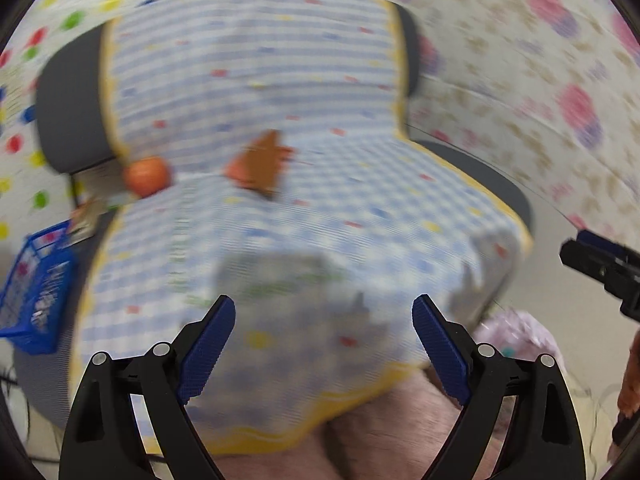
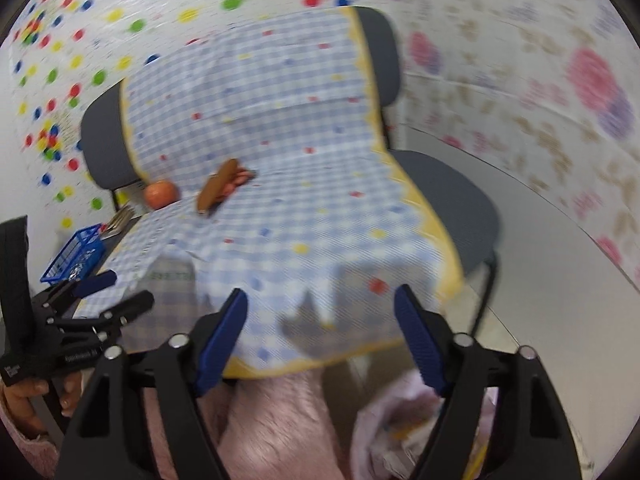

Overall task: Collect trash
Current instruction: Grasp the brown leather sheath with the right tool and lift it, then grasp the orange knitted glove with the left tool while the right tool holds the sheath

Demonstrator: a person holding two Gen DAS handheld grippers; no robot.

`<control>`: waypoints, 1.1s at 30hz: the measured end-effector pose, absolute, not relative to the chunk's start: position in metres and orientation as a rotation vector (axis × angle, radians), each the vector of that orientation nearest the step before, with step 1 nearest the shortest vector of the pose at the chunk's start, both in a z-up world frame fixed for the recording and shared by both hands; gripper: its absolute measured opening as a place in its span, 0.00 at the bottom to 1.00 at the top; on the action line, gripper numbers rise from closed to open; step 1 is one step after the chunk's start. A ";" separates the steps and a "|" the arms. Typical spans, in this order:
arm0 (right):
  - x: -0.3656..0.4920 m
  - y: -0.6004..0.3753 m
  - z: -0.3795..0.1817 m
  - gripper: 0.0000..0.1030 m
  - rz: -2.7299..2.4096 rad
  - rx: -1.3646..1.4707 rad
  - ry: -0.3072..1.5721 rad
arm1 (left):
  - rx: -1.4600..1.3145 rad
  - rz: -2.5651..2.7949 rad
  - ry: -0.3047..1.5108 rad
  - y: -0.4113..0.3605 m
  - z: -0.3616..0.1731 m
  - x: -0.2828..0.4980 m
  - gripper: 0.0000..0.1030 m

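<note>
— Nearest the left gripper (image 1: 324, 320), a pale, flat wrapper (image 1: 280, 276) lies on the cloth (image 1: 360, 208); both grippers gape, empty.
— Right gripper (image 2: 320, 312) too?
— Yes. Looks light and crinkly; pinch an edge. Farther back: brown wrapper (image 1: 262, 164), orange (image 1: 145, 176).
</note>
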State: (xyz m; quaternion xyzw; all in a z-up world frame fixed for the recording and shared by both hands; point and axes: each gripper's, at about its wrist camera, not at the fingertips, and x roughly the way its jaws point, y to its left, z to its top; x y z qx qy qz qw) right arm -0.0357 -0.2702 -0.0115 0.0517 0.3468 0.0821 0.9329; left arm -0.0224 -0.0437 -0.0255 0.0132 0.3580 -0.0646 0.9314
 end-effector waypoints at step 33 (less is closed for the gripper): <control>0.230 -0.100 -0.079 0.32 0.419 0.308 0.974 | -0.106 0.103 0.804 0.083 -0.036 0.066 0.87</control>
